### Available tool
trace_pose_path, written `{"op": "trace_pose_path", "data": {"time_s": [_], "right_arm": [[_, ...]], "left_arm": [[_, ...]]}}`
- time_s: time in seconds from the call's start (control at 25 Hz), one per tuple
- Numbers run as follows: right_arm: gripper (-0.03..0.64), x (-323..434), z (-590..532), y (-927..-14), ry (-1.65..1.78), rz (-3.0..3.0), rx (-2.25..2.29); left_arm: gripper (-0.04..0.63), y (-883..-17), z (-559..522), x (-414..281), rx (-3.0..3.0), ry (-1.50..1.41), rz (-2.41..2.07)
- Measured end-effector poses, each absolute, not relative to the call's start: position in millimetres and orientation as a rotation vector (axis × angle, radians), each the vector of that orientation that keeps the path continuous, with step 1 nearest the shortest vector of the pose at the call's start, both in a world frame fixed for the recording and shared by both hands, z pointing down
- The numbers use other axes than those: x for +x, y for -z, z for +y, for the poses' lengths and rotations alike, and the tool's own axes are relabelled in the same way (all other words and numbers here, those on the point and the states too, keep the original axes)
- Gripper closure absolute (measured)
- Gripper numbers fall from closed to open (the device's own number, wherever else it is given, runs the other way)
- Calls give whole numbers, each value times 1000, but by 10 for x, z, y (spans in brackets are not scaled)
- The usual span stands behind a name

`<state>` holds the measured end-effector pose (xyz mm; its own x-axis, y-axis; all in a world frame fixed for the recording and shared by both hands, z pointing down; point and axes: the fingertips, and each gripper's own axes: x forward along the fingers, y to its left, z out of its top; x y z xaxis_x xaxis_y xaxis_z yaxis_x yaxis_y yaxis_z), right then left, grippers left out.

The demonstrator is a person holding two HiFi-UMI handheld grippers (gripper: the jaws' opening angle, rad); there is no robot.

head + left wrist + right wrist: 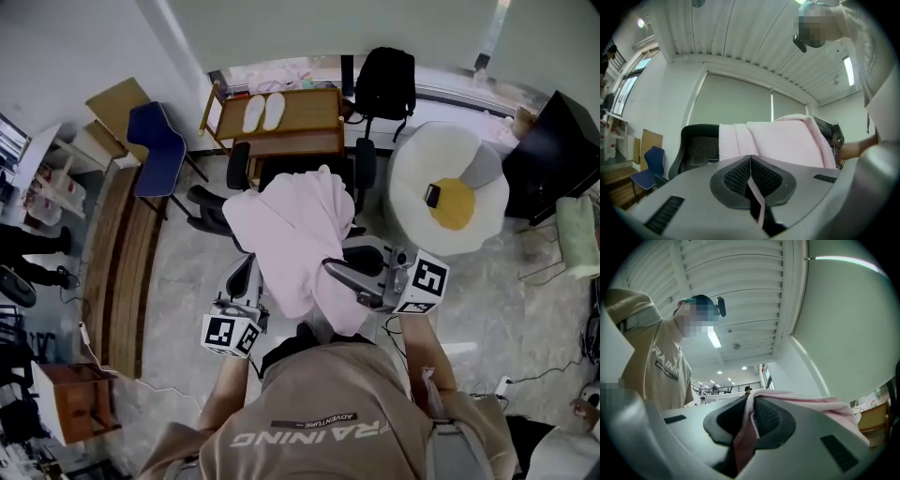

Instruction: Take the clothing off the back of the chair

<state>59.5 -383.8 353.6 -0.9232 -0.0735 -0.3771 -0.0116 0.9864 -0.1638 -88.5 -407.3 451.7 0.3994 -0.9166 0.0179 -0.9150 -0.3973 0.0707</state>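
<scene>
The pink garment point(291, 246) lies draped over the back of the black mesh office chair point(696, 150) and spills down the chair's rear side toward me. My left tool point(751, 164) is clenched on a thin edge of the pink cloth behind the chair, on its left as I face it, and points level at the backrest. My right tool point(749, 411) is behind the chair on the right, tipped upward, clenched on a thicker fold of the same garment bunched between its jaws. Beyond the chair stands a wooden cart point(323, 105) with white slippers point(263, 111) on top.
</scene>
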Motion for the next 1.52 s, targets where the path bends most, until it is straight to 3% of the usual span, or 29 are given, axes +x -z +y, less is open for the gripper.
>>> {"op": "trace_pose_path", "data": {"time_s": [0.68, 1.08, 1.52], "right_arm": [[566, 83, -3122, -3691, 151, 2794, -499], [568, 172, -2688, -3505, 188, 2649, -698], [571, 277, -2045, -3309, 129, 2645, -632]], "left_arm": [[581, -4621, -3316, -1355, 2765, 22, -1423], [581, -4702, -3005, -1509, 2766, 50, -1294], [581, -4614, -2501, -1322, 2790, 53, -1299]]}}
